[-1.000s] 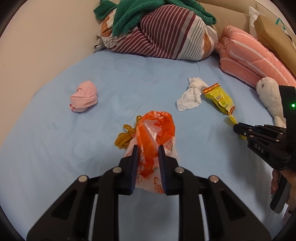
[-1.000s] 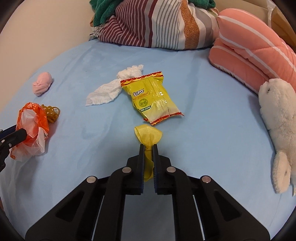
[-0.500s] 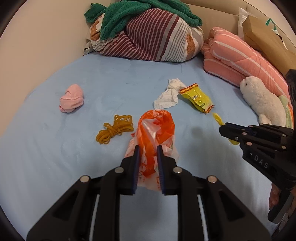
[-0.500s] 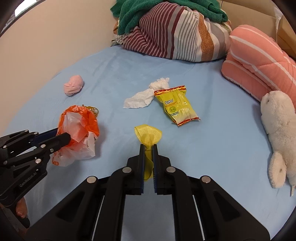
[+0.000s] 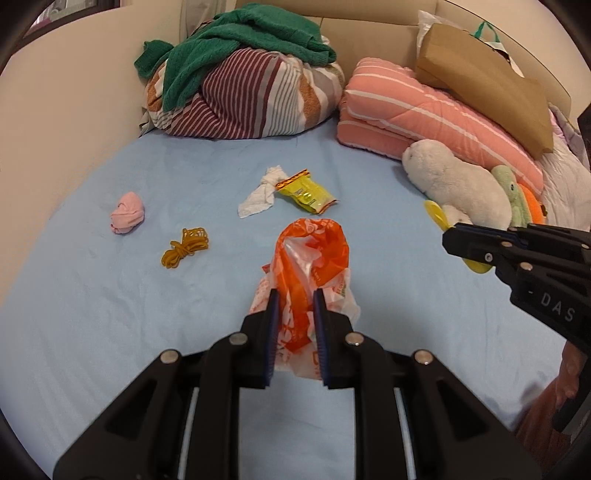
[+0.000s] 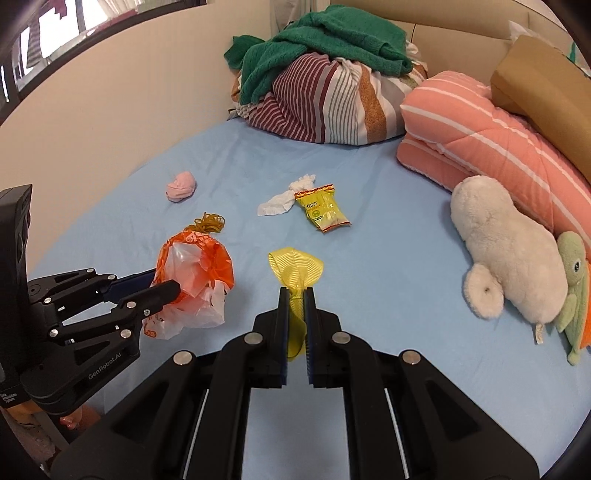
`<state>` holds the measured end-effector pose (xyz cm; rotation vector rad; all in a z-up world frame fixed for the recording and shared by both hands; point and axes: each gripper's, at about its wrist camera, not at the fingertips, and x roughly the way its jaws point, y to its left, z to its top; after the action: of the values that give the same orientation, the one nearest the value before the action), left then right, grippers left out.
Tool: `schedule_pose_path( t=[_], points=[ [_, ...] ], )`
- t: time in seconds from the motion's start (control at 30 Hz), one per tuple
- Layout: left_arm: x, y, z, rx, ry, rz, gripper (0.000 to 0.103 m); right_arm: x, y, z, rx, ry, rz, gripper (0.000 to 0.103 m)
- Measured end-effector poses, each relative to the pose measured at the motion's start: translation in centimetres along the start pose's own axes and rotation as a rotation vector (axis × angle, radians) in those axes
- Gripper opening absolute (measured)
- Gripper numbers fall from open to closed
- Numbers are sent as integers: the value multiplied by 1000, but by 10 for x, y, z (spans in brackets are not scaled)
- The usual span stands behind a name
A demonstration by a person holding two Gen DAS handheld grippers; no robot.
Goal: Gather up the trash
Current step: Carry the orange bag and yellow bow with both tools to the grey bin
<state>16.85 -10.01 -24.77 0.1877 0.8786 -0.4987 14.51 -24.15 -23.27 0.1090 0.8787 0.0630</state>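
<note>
We see a bed with a pale blue sheet (image 5: 110, 332) against a plain cream wall (image 5: 66, 92). A padded beige headboard (image 6: 461, 40) runs along the far end. At the upper left of the right view, a dark-framed window (image 6: 44, 33) lets in daylight.

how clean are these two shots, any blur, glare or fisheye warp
Left wrist view: strong fisheye bend with dark corners; the orange bag in the left claw is sharp, and the lighting is soft with no glare. Right wrist view: same warp; the yellow ribbon in the right claw is crisp, with a bright window strip top left.
</note>
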Motion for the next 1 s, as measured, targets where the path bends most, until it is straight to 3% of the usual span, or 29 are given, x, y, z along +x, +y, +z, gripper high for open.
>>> schedule_pose_path(
  t=[0.57,1.0],
  points=[
    [-145,-145,-7,221,-113,-141,18,-217,-44,-76,121,-167,-121,6],
    [-211,-286,-22,451,-207,-344,18,-379,-108,-181,270,-276,-375,6]
  ],
)
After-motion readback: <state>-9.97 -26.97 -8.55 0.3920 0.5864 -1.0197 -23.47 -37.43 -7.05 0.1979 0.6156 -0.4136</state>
